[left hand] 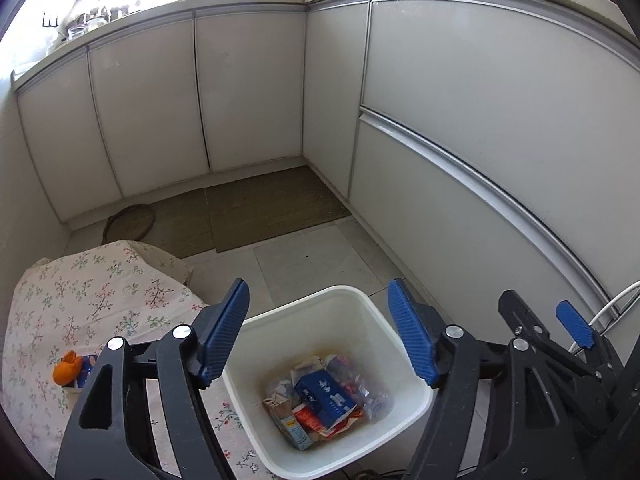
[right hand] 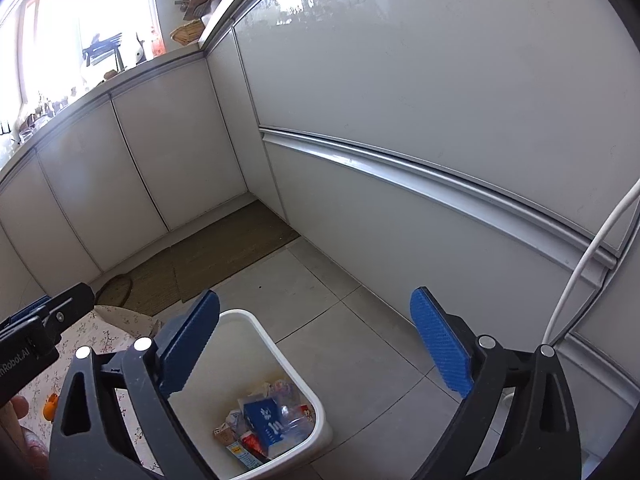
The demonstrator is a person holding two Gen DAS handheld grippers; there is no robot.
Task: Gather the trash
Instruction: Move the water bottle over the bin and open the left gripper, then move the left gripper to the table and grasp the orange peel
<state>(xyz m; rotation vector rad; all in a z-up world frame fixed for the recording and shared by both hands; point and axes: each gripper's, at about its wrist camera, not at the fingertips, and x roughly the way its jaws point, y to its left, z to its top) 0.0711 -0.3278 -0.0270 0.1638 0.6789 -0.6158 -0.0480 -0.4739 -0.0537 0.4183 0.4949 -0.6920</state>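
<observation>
A white plastic bin (left hand: 402,344) stands on the floor tiles beside a table edge, holding several bits of trash, among them a blue carton (left hand: 325,394) on crumpled wrappers. My left gripper (left hand: 318,288) hangs over the bin, jaws apart, nothing between the blue pads. At the right edge of the left wrist view is my right gripper (left hand: 538,308). In the right wrist view my right gripper (right hand: 316,296) is open wide and empty above the bin (right hand: 236,356), where the blue carton (right hand: 266,420) shows. An orange scrap (left hand: 66,368) lies on the floral tablecloth (left hand: 80,304).
Pale cabinet doors (left hand: 248,92) wrap the corner, close on the right. Brown mats (left hand: 272,208) and a round woven piece (left hand: 128,220) lie on the floor ahead. A white cable (right hand: 580,272) hangs at the right. Part of a hand (right hand: 20,408) shows at lower left.
</observation>
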